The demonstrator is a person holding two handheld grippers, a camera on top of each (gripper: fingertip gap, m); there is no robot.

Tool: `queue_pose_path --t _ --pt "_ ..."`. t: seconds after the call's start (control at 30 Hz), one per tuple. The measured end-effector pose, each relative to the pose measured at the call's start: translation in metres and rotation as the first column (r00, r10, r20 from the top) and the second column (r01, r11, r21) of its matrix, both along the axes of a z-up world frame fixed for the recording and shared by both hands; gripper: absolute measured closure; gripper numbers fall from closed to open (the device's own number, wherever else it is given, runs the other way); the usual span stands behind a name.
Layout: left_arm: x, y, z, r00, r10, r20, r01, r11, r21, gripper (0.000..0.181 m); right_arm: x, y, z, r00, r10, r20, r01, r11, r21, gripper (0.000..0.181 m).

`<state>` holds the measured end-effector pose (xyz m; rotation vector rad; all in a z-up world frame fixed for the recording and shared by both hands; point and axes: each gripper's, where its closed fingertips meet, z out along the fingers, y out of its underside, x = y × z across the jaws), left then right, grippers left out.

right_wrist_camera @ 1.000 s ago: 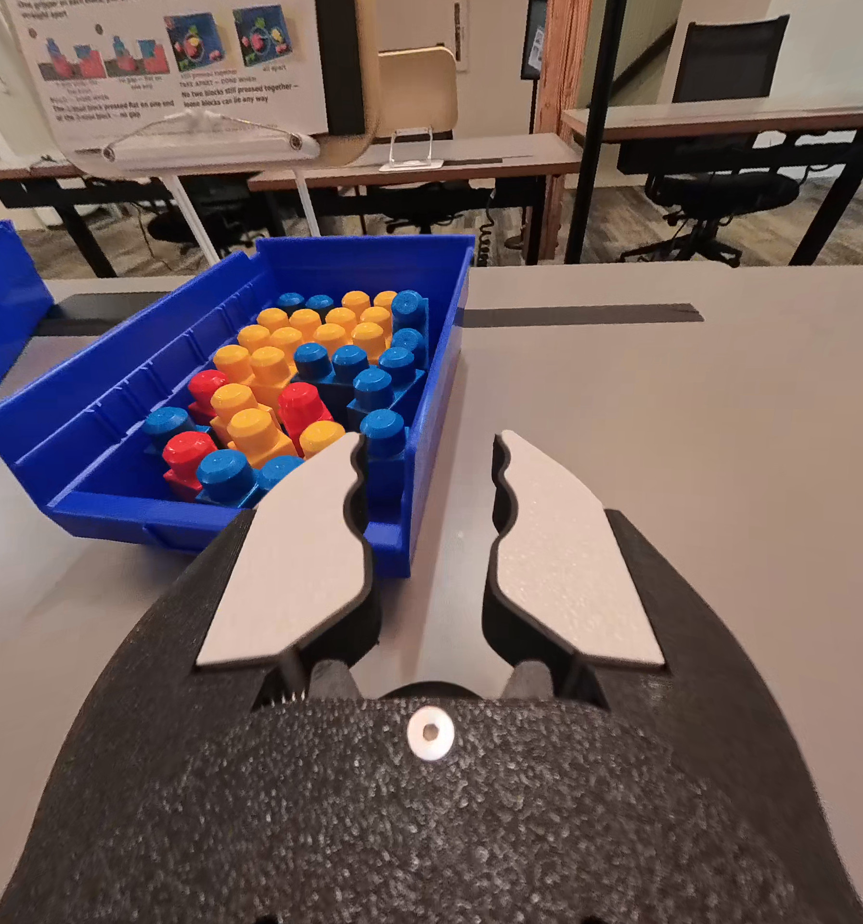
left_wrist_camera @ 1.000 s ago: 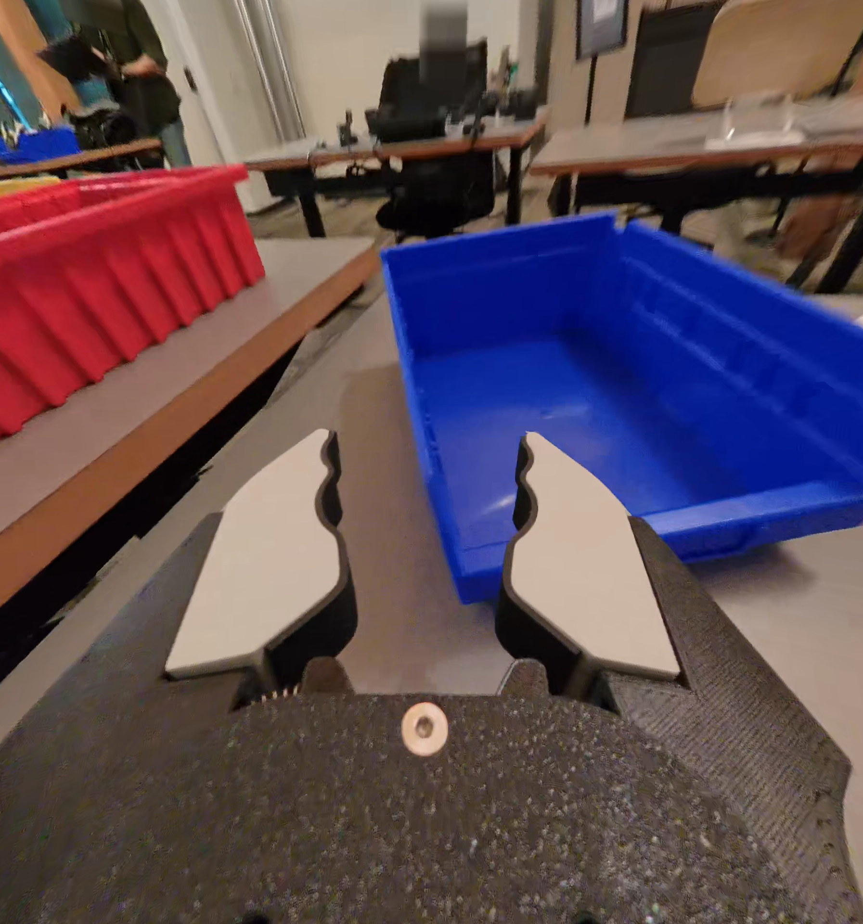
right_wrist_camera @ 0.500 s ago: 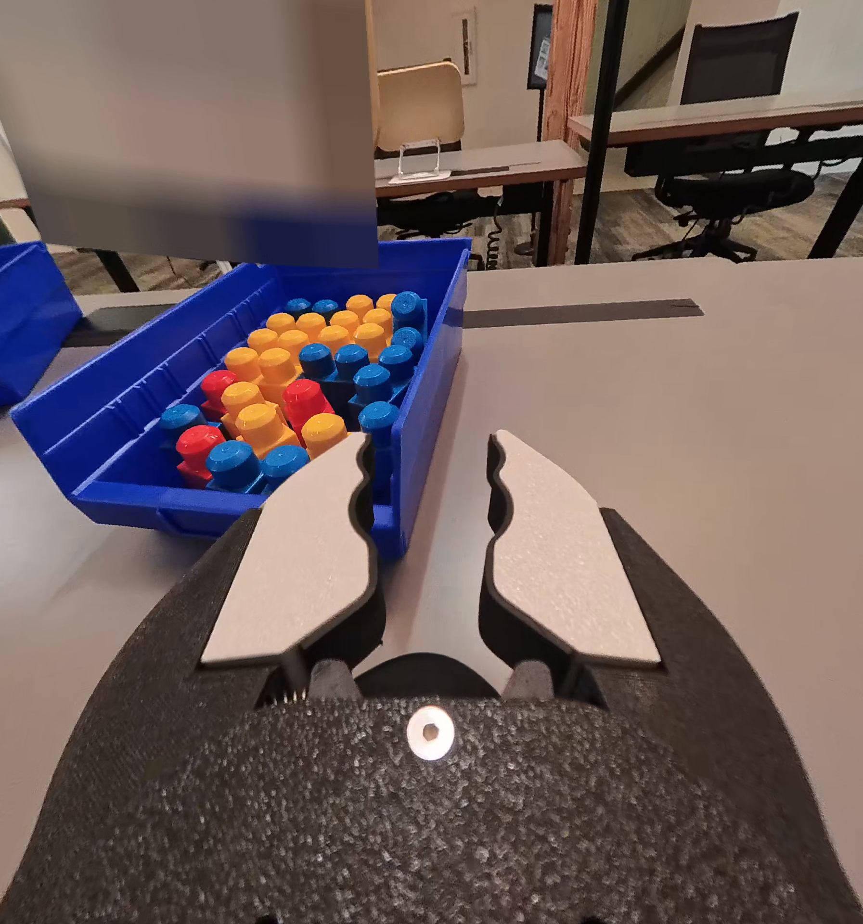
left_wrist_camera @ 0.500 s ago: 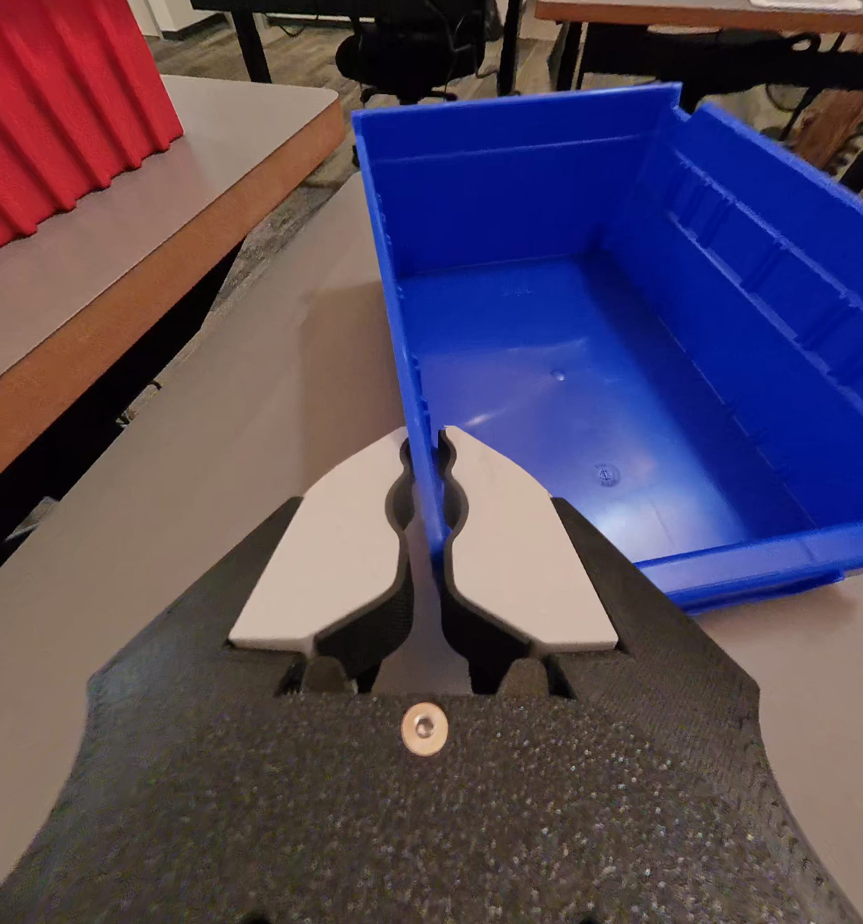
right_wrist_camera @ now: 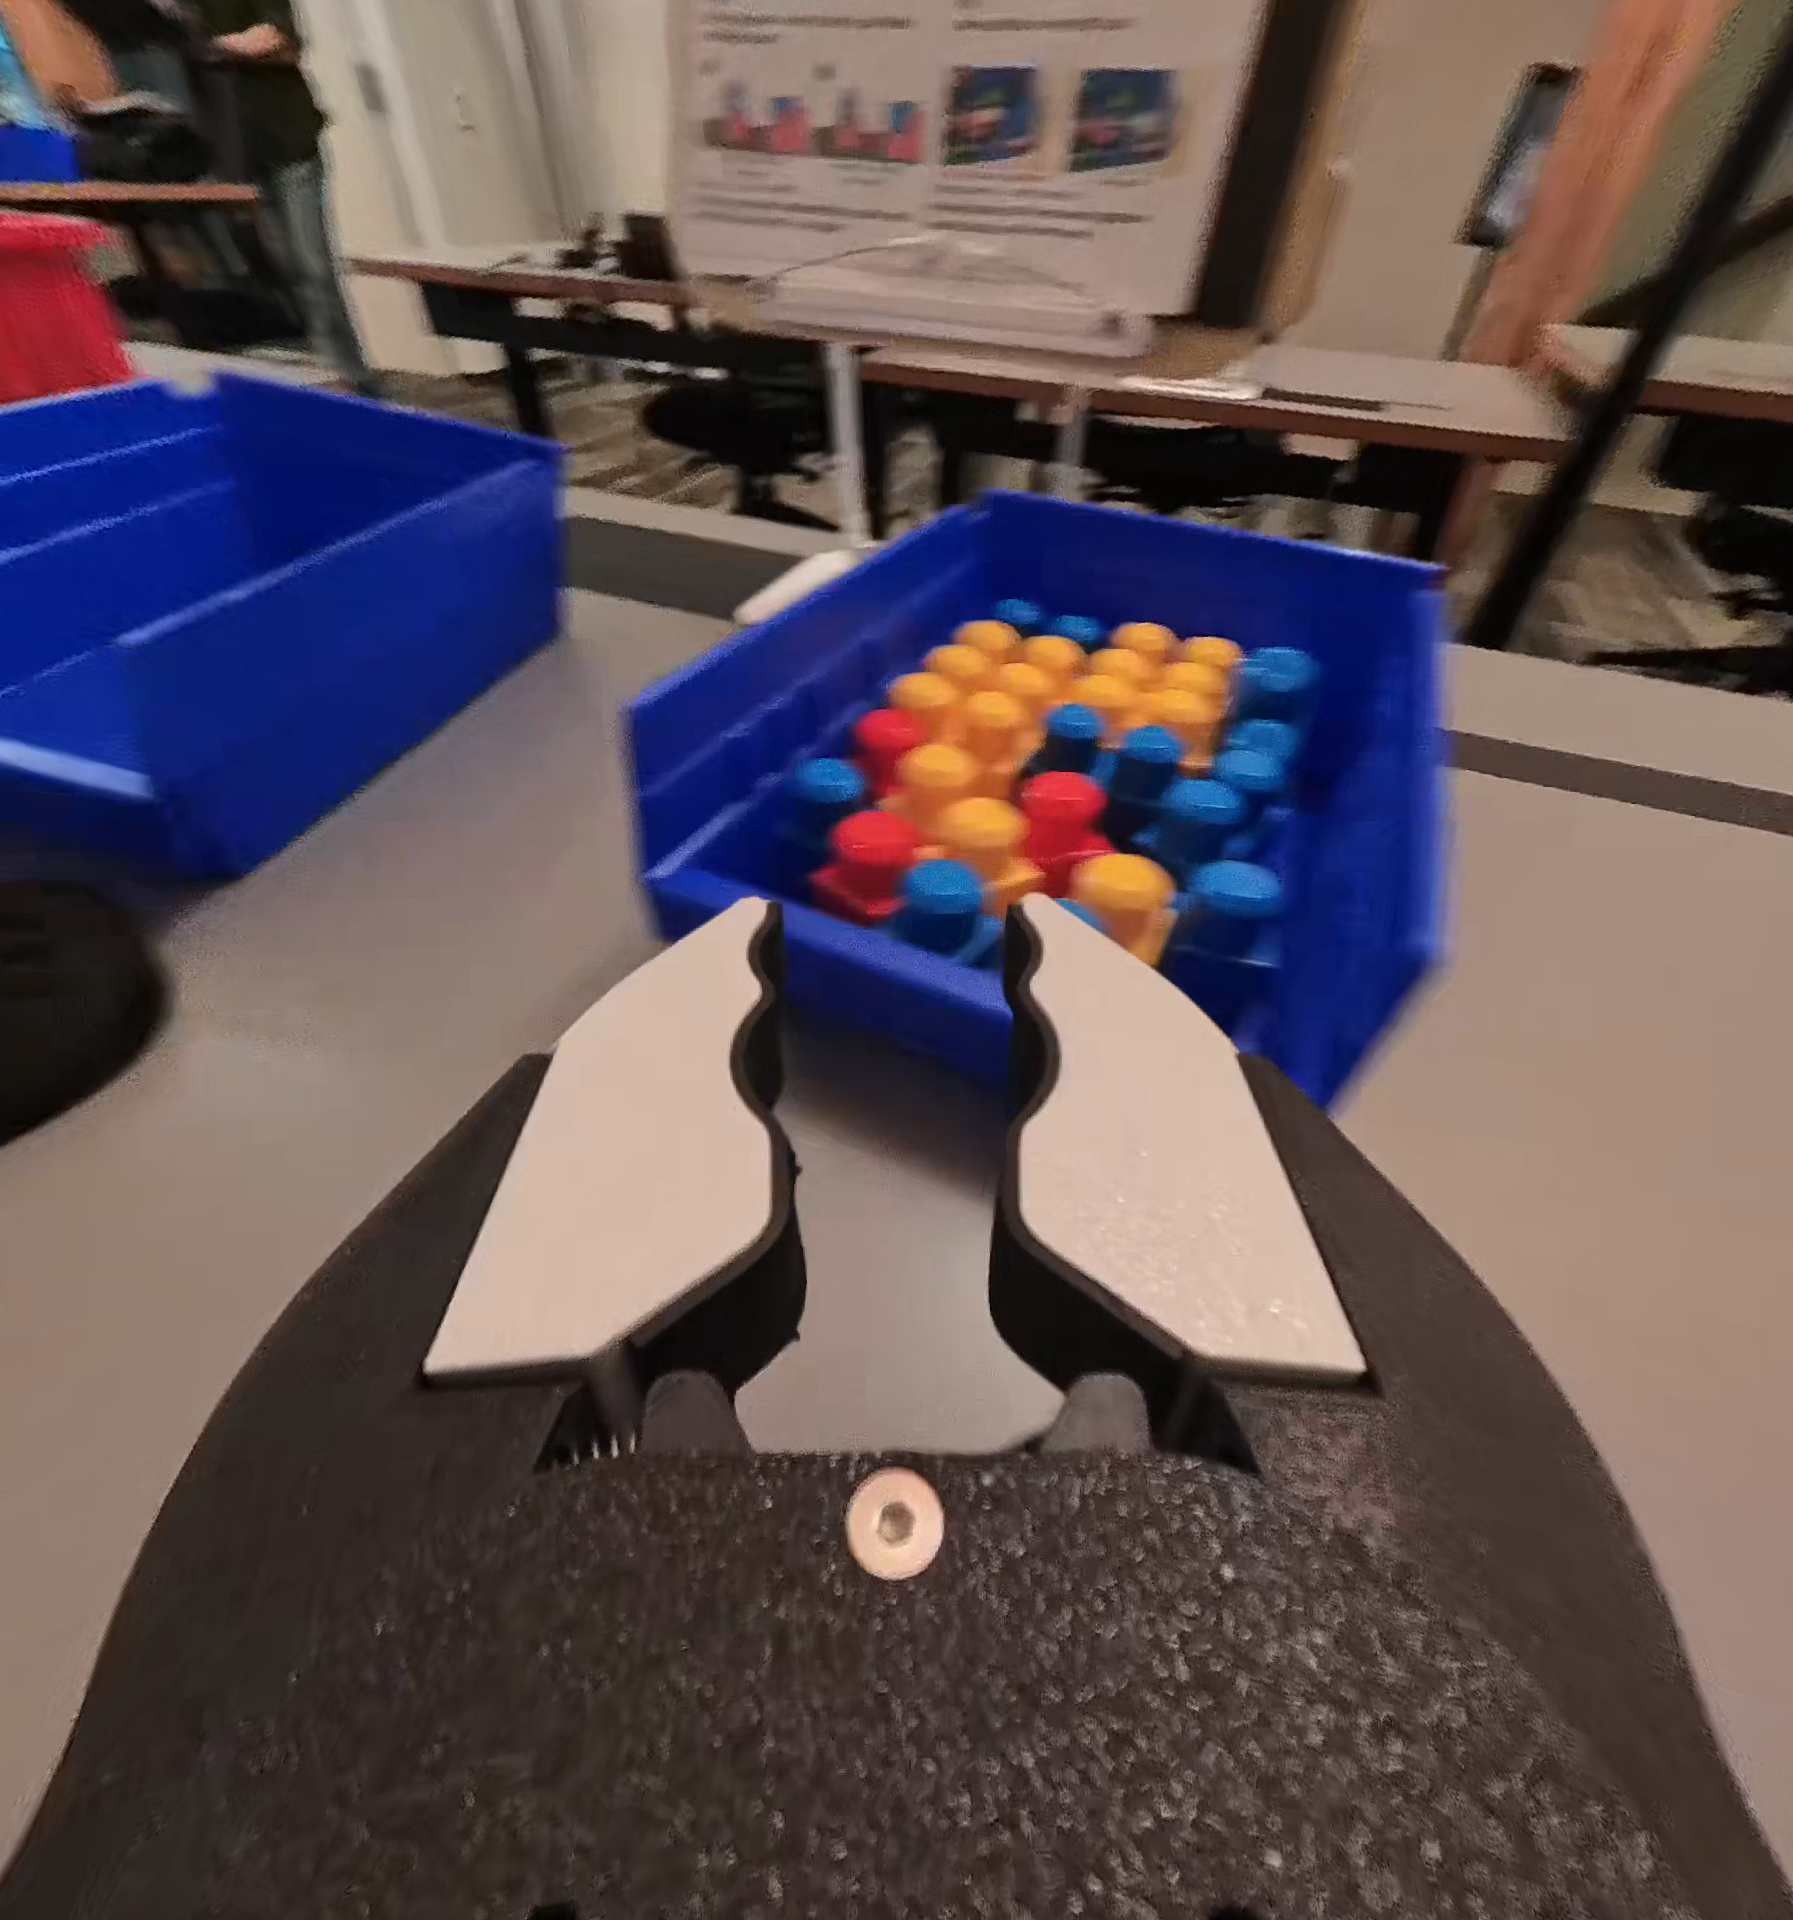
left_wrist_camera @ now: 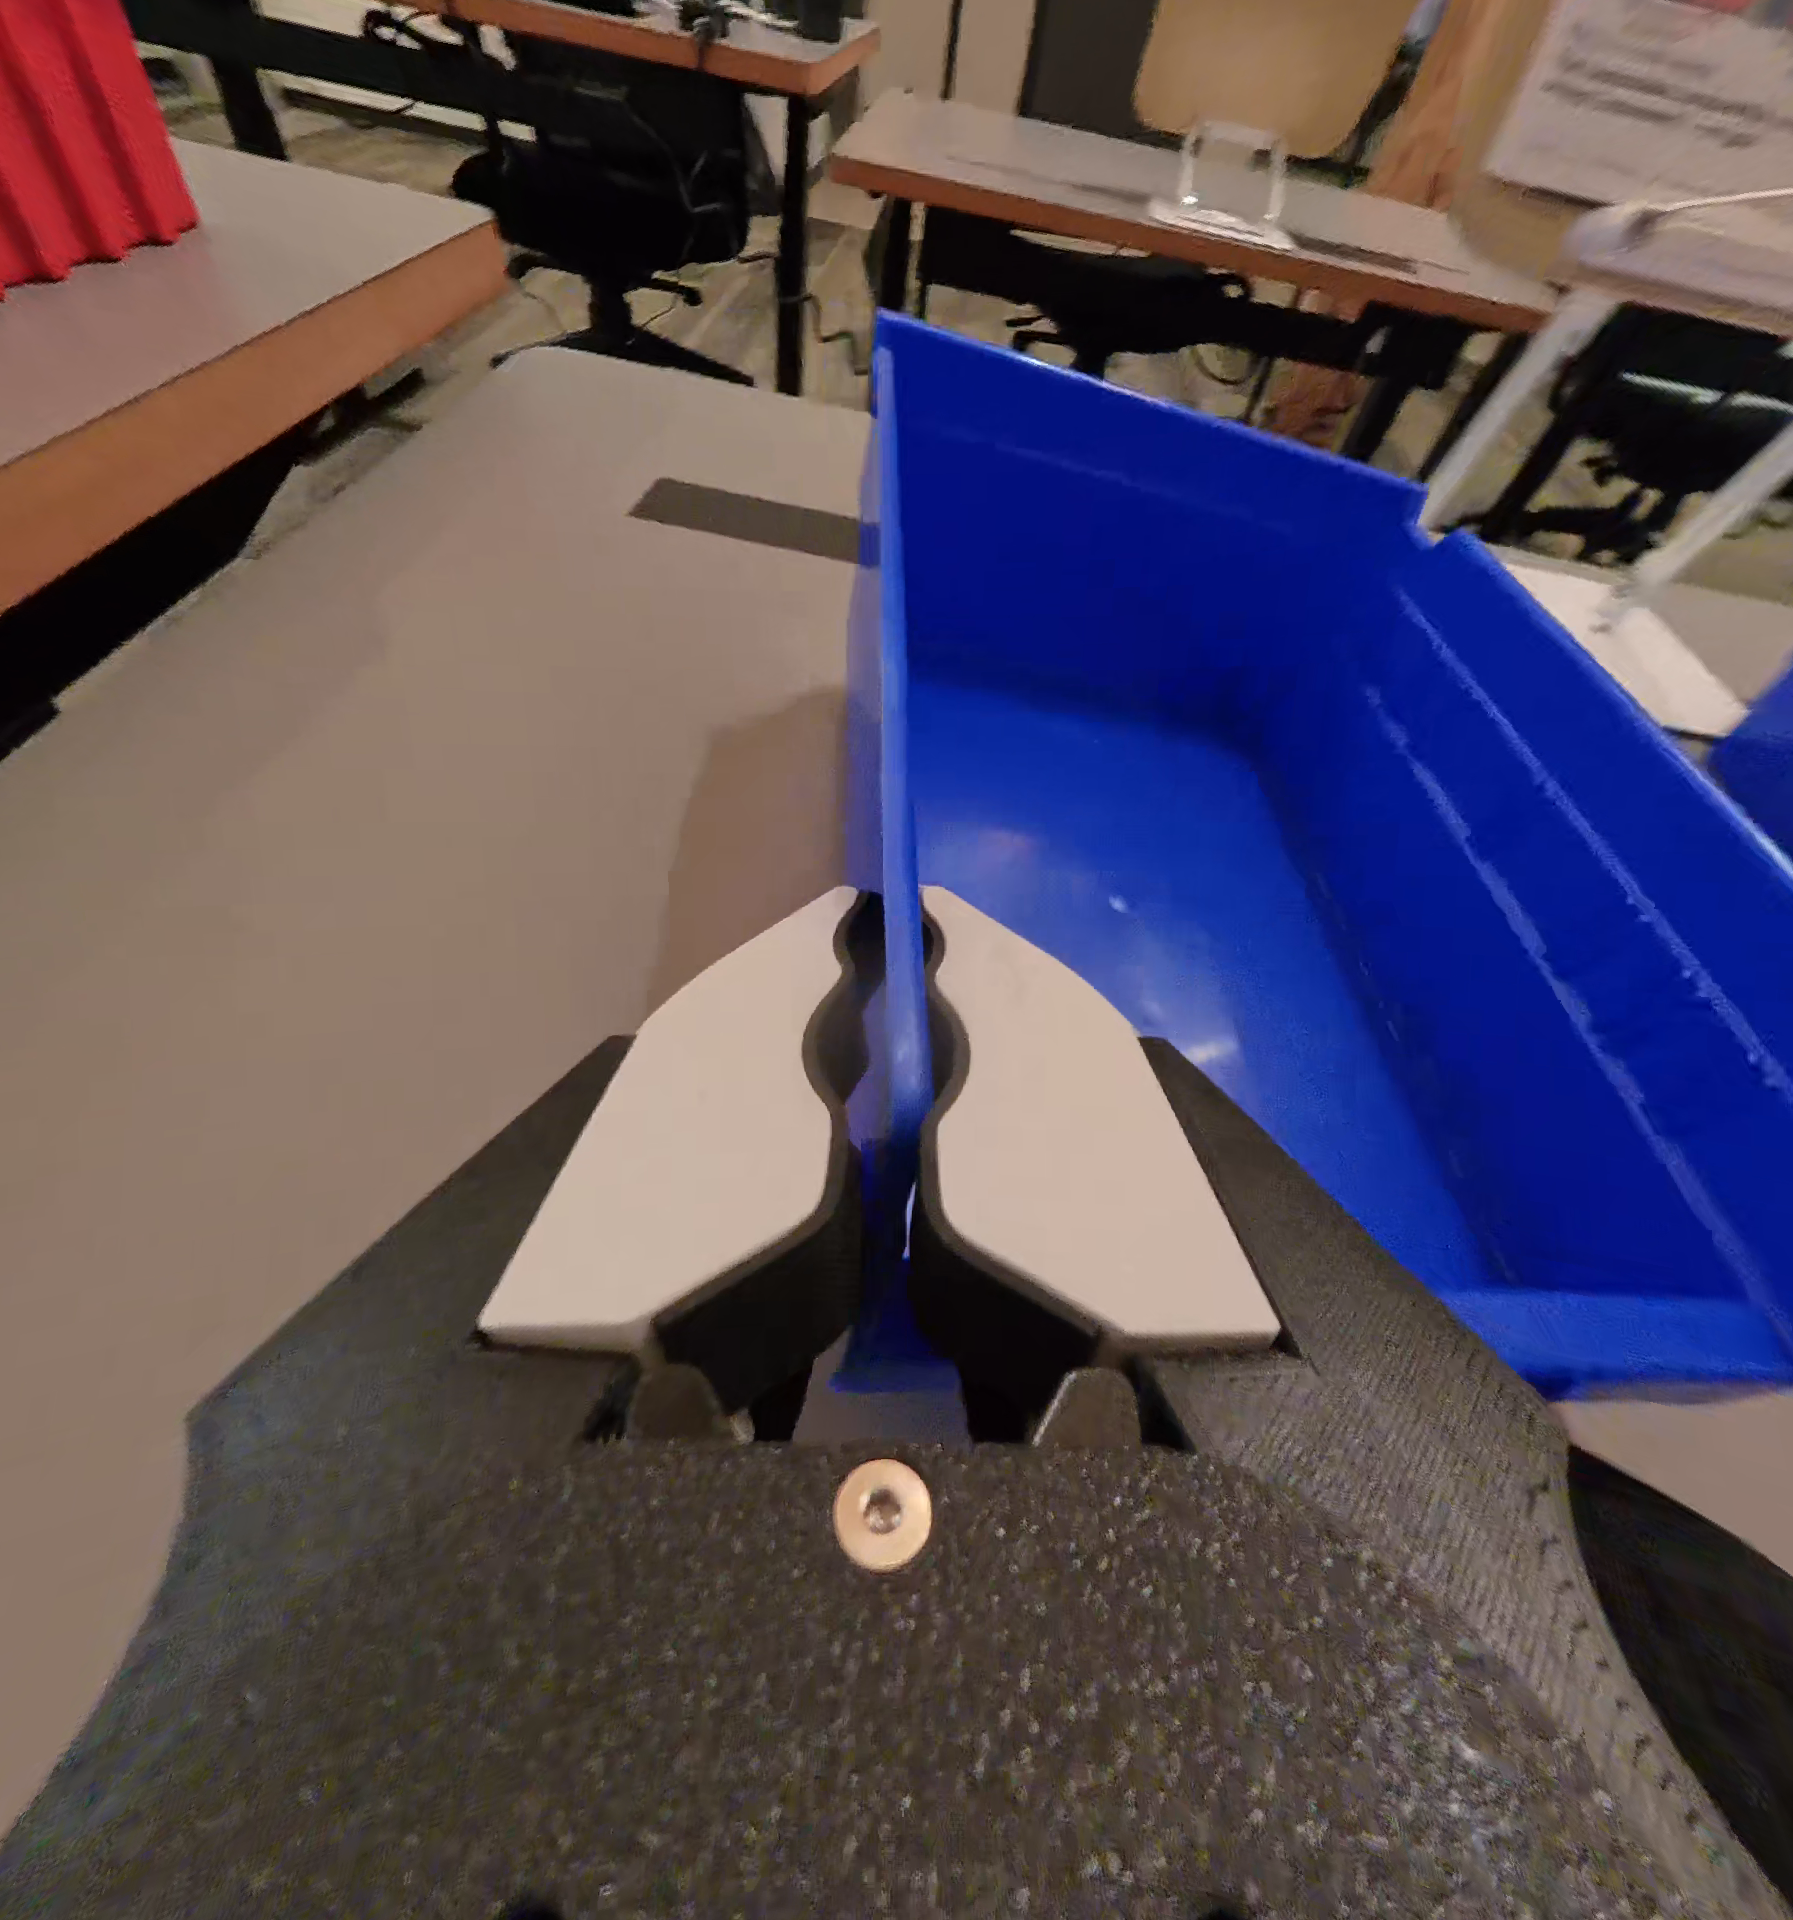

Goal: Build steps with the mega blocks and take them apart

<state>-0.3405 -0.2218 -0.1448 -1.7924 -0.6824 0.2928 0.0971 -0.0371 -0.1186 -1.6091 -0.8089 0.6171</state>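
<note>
Jaws of the left gripper (left_wrist_camera: 887, 925) are pinching the thin side wall of an empty blue plastic bin (left_wrist_camera: 1131, 582), one grey finger (left_wrist_camera: 705, 1153) sitting outside the wall and the other (left_wrist_camera: 1068, 1153) inside it, both pressing against the plastic. The bin is stretching away ahead and to the right of those jaws on the grey surface (left_wrist_camera: 372, 831), its floor bare. A strip of dark tape (left_wrist_camera: 746, 516) is lying on the surface beyond the jaws, running up to the bin's far corner. Farther off to the left, a red ribbed bin (left_wrist_camera: 40, 145) is standing on a neighbouring brown-edged table.

Jaws of the right gripper (right_wrist_camera: 892, 930) are standing moderately apart, holding nothing, hovering over the grey surface just short of a second blue plastic bin (right_wrist_camera: 1391, 831). The tips are reaching almost to that bin's low front lip. Inside it, the yellow, blue and red studded mega blocks (right_wrist_camera: 1037, 769) are sitting packed together, studs up, straight ahead of the jaws and slightly right. Well to the left of the jaws the empty blue bin is showing again. Beyond, a blurred printed poster board (right_wrist_camera: 933, 135) is standing behind brown tables, and a person (right_wrist_camera: 268, 135) is standing at far left.
</note>
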Motion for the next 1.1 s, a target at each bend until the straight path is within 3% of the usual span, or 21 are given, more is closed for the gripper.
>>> queue_pose_path --t 0.17,0.27,0.5,0.63,0.8,0.9,1.1 --pt "0.051 0.010 0.016 0.994 -0.071 -0.085 0.073 0.997 0.017 0.176 -0.079 -0.078 -0.024 0.965 0.261 0.014 -0.258 0.960 -0.107 0.135" --pt "0.072 0.016 0.030 0.983 -0.094 -0.156 0.101 0.994 0.037 0.175 -0.113 -0.107 -0.040 0.939 0.342 0.035 -0.333 0.929 -0.159 0.126" --pt "0.114 0.019 0.060 0.969 -0.135 -0.208 0.170 0.973 0.157 0.175 -0.154 -0.108 -0.037 0.945 0.321 -0.056 -0.326 0.922 -0.210 0.114" --pt "0.139 0.017 0.098 0.956 -0.148 -0.253 0.215 0.941 0.261 0.175 -0.141 -0.096 0.011 0.959 0.253 -0.127 -0.257 0.966 -0.011 0.155" --pt "0.173 0.024 0.147 0.933 -0.132 -0.336 0.261 0.889 0.375 0.175 -0.106 -0.079 0.077 0.984 0.126 -0.129 -0.086 0.957 0.278 0.167" --pt "0.194 0.050 0.161 0.923 -0.182 -0.340 0.319 0.855 0.408 0.172 -0.081 -0.057 0.107 0.989 0.039 -0.143 0.013 0.938 0.346 0.171" --pt "0.253 0.131 0.182 0.863 -0.349 -0.365 0.481 0.789 0.383 0.159 -0.021 0.017 0.150 0.974 -0.149 -0.171 0.204 0.908 0.366 0.178"
